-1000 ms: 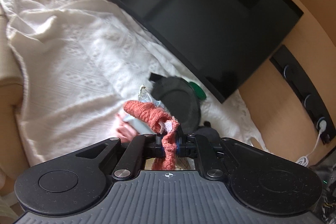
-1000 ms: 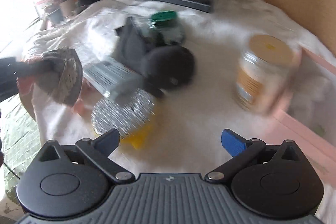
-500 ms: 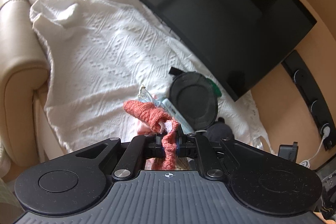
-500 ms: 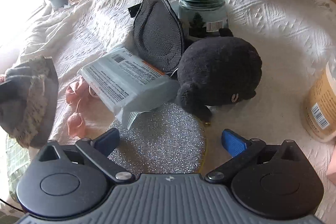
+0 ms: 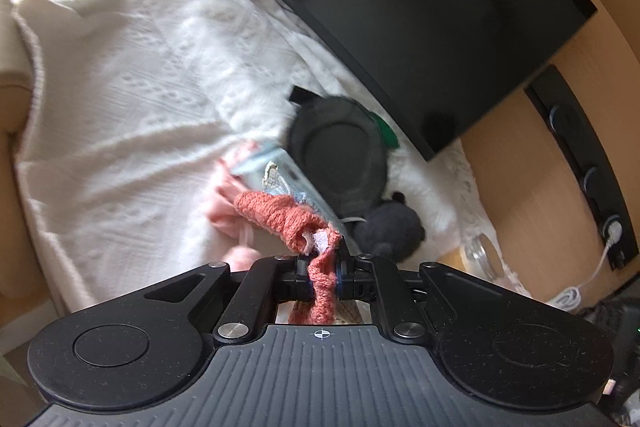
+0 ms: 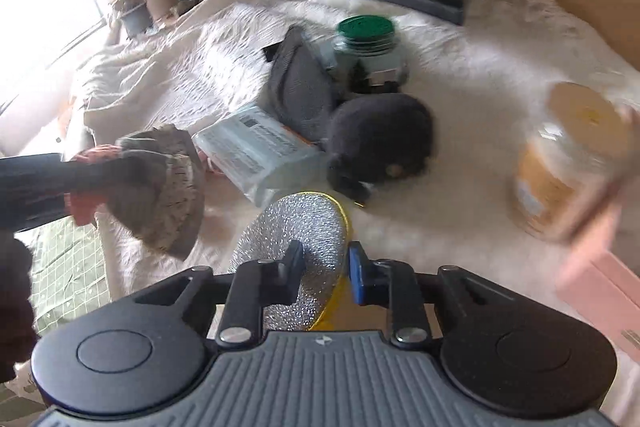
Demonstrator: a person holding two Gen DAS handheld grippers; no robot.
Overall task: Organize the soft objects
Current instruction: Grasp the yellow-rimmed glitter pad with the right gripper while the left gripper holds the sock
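On the left, the left gripper (image 5: 323, 269) has its fingers pressed together on a rust-orange knitted cloth (image 5: 286, 217), which bunches up ahead of the tips toward eleven o'clock and hangs down behind them; in the right wrist view the same gripper (image 6: 120, 167) comes in from nine o'clock with a grey-beige knitted piece (image 6: 168, 203) draped from it. Everything lies on a white textured blanket (image 5: 120, 87). Moving rightward in the right wrist view, a plastic-wrapped packet (image 6: 256, 151) lies at the centre, with a dark grey mesh pad (image 6: 300, 91) leaning behind it at twelve o'clock and a green-lidded jar (image 6: 366, 47) just beside that. A dark plush toy (image 6: 380, 139) sits at one o'clock of the packet, touching it. Below, the right gripper (image 6: 324, 267) is closing its fingers around the edge of a silver glitter disc (image 6: 296, 243) with a yellow rim; the disc sits between them. At three o'clock stands an amber jar (image 6: 568, 167), blurred.
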